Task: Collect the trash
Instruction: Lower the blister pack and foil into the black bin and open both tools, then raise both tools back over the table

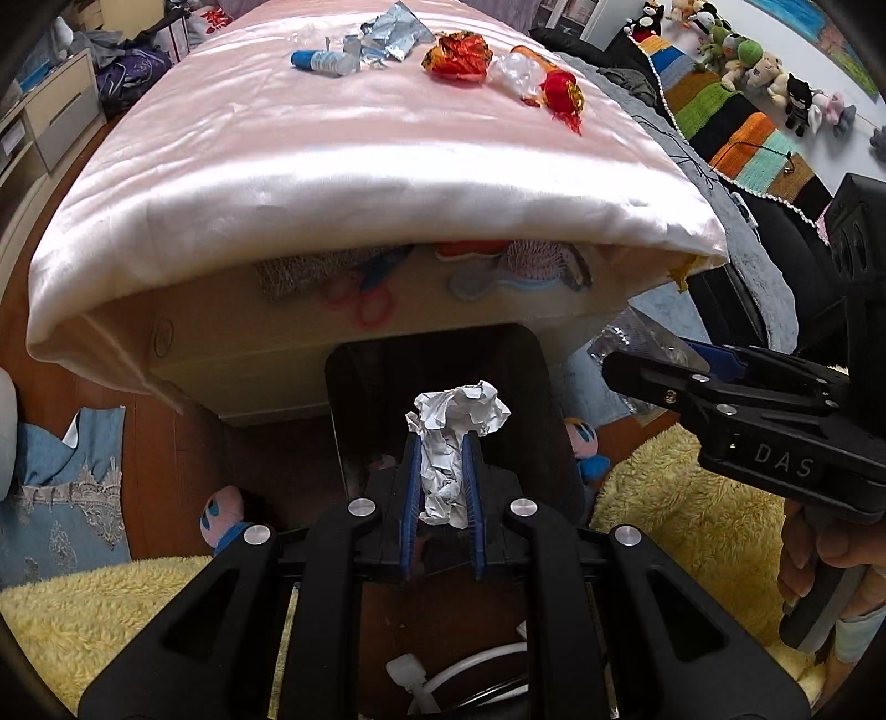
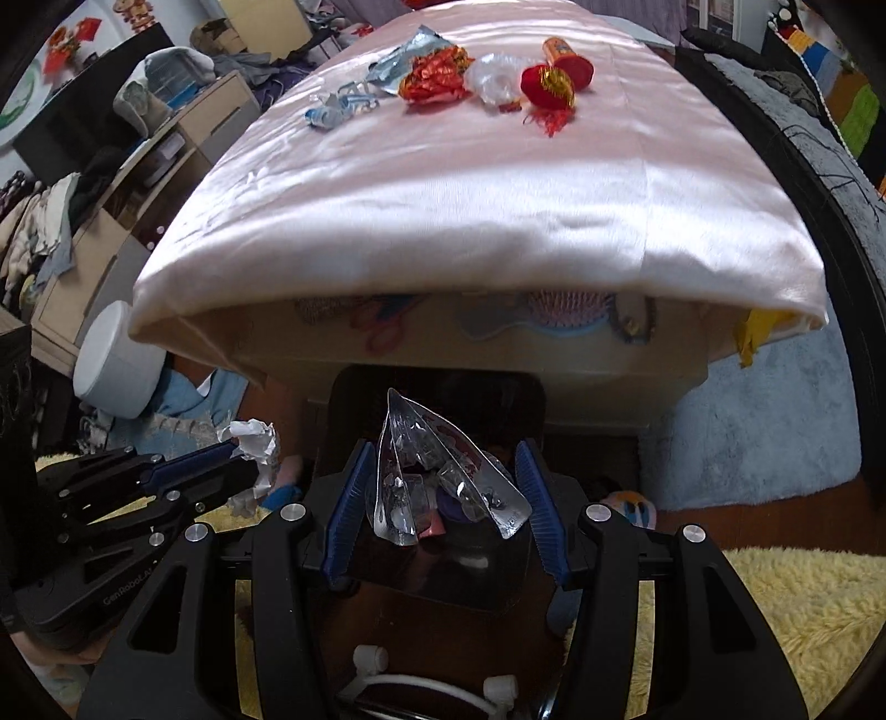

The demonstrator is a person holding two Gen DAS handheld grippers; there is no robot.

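My left gripper (image 1: 442,443) is shut on a crumpled white paper ball (image 1: 459,407), held over the mouth of a black bin (image 1: 349,387) on the floor at the foot of the bed. My right gripper (image 2: 443,451) grips a crushed clear plastic package (image 2: 398,498) above the same black bin (image 2: 346,404). Each gripper shows at the edge of the other's view: the right gripper (image 1: 626,376) and the left gripper (image 2: 243,465). On the pink bedspread (image 1: 332,166) lie a crushed blue-capped bottle (image 1: 324,60), a silver foil wrapper (image 1: 393,33), a red-gold wrapper (image 1: 457,55) and a clear bag (image 1: 518,72).
A red ornament (image 1: 562,91) and an orange can (image 2: 565,55) also lie on the bed. Yellow fluffy rugs (image 1: 681,498) flank the bin, with small plush toys (image 1: 221,515) on the wooden floor. A white round container (image 2: 116,360) and drawers (image 2: 183,149) stand left; a blue rug (image 2: 747,432) lies right.
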